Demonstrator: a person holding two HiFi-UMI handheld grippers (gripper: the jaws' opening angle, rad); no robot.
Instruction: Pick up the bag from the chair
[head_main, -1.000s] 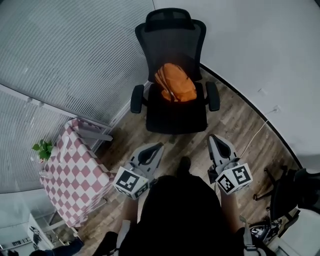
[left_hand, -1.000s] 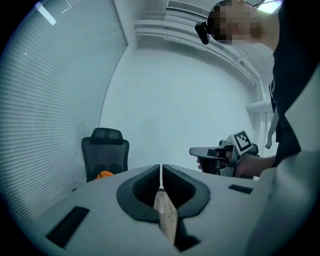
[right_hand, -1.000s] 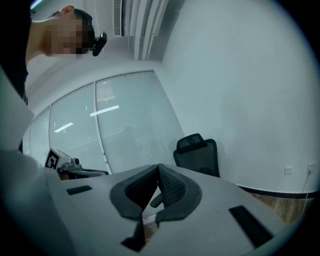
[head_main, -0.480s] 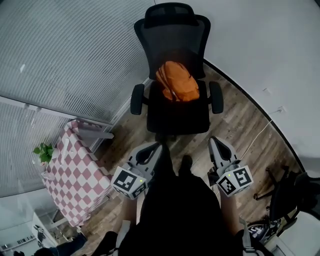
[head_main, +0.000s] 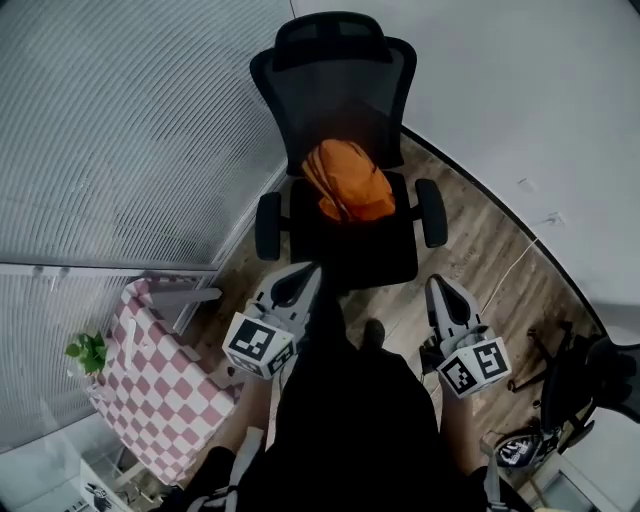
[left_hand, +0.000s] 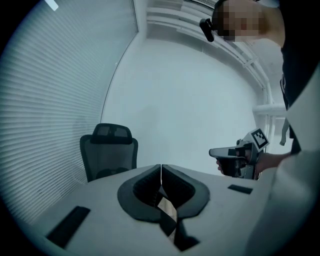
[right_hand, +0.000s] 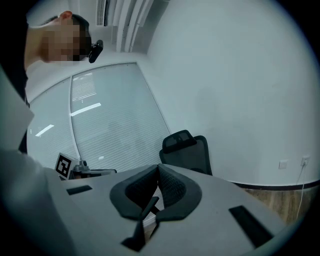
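Note:
An orange bag (head_main: 347, 182) lies on the seat of a black mesh office chair (head_main: 338, 80), leaning against its backrest. My left gripper (head_main: 305, 274) hovers in front of the chair's left front corner, jaws shut and empty. Just right of the seat's front my right gripper (head_main: 438, 287) is held level, also shut with nothing in it. Both stay short of the bag. In the left gripper view the chair (left_hand: 108, 155) stands beyond the closed tips (left_hand: 161, 166), and the bag is hidden. The right gripper view shows only the chair's back (right_hand: 186, 151) past the shut tips (right_hand: 158, 166).
A small table with a pink checked cloth (head_main: 158, 385) and a green plant (head_main: 88, 351) stands at the left. Slatted blinds (head_main: 130, 120) line the left wall, a white wall (head_main: 540, 110) curves on the right. Another black chair (head_main: 590, 385) sits at the right edge on the wood floor.
I have stepped closer to the chair; both grippers moved forward toward the seat's front edge, the left one more. Both jaws stayed shut.

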